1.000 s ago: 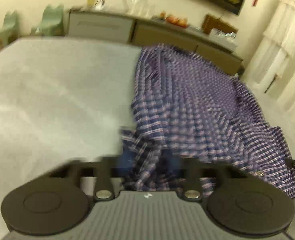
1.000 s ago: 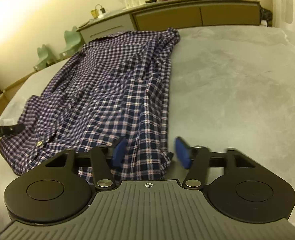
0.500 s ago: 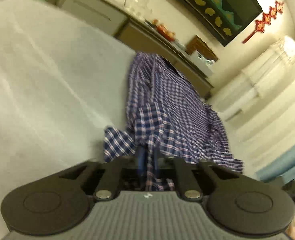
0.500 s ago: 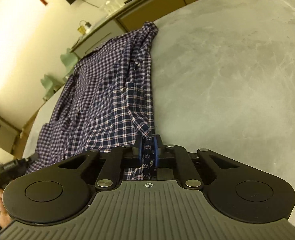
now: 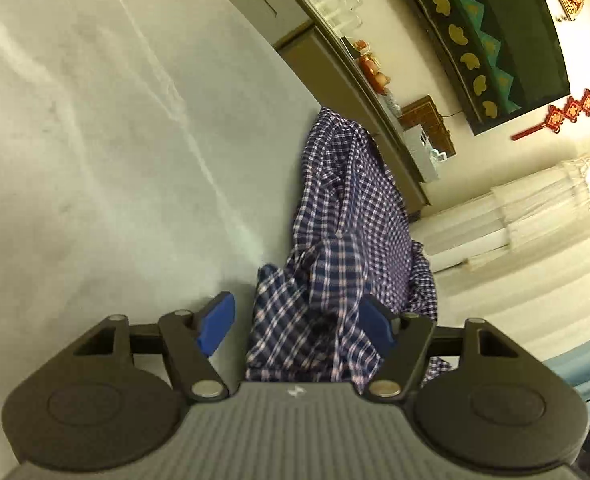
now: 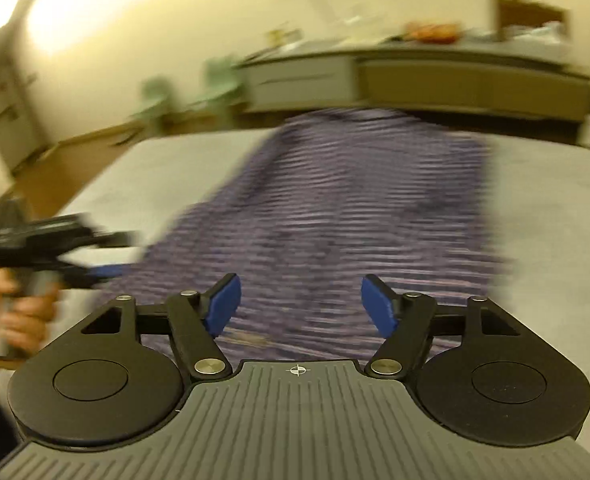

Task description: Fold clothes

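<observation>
A blue and white plaid shirt (image 5: 351, 208) lies on the grey bed (image 5: 95, 152). In the left wrist view my left gripper (image 5: 299, 320) is open, with a bunched fold of the shirt lying loose between its blue pads. In the blurred right wrist view the shirt (image 6: 335, 208) stretches away lengthwise. My right gripper (image 6: 301, 304) is open and empty just above the shirt's near edge. The left gripper (image 6: 55, 248) also shows at the left of that view, held in a hand.
A long low cabinet (image 6: 415, 76) with fruit and glasses on top runs along the far wall. Pale green chairs (image 6: 215, 84) stand at its left. White curtains (image 5: 535, 208) hang at the right of the left wrist view.
Both grippers were shut on shirt edges half a second ago and have opened and let go. The right gripper has swung to face along the shirt.
</observation>
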The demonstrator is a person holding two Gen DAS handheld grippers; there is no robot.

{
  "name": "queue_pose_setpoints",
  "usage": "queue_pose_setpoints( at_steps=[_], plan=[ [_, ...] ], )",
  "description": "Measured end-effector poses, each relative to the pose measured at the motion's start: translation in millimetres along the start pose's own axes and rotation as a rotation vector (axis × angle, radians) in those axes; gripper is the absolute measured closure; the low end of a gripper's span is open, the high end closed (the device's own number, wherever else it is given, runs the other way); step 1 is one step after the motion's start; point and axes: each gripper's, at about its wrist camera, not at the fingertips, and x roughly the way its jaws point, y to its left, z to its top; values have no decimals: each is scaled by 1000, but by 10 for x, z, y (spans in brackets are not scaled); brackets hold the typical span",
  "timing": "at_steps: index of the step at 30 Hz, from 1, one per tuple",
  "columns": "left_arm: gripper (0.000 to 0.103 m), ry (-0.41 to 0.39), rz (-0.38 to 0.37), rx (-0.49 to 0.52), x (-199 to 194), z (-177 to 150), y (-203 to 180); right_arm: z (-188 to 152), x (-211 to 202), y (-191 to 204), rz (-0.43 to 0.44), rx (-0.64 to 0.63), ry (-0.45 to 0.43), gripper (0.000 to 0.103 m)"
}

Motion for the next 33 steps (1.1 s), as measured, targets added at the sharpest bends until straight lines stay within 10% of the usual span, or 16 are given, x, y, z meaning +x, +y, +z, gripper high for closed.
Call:
queue_pose_setpoints(
  at_steps=[5, 7, 8, 11, 13, 15, 23, 25, 26, 27, 33],
  plan=[
    [39, 42, -68, 8, 190, 107, 13, 154, 694, 894, 32, -165, 67, 25],
    [39, 37, -67, 37, 227, 130, -66, 96, 952, 1091, 3, -217, 105, 55],
    [39, 23, -66, 53, 200, 151, -94, 66, 1081, 1189, -12, -243, 124, 90],
    [38, 17, -79, 79, 119, 221, -200, -7, 1410, 1441, -43, -307, 172, 97],
    [37, 32, -57, 94, 107, 207, -245, 39, 1287, 1345, 2, -260, 153, 89],
    [32, 27, -41, 91, 93, 174, -219, 139, 1100, 1127, 31, -139, 105, 37],
    [32, 9, -76, -81, 144, 148, 84, 362, 1254, 1408, -3, -223, 148, 29],
    [32, 5, -76, -72, 122, 166, 101, 281, 1481, 1547, -71, -291, 198, 42],
    [32, 5, -76, -73, 111, 173, 108, 250, 1551, 1587, -98, -309, 210, 81],
    [32, 7, -82, -74, 102, 179, 122, 238, 1524, 1565, -108, -290, 193, 94],
    [37, 35, -75, 0, 126, 170, 81, 211, 1014, 1349, -104, -113, 43, 98]
  ],
)
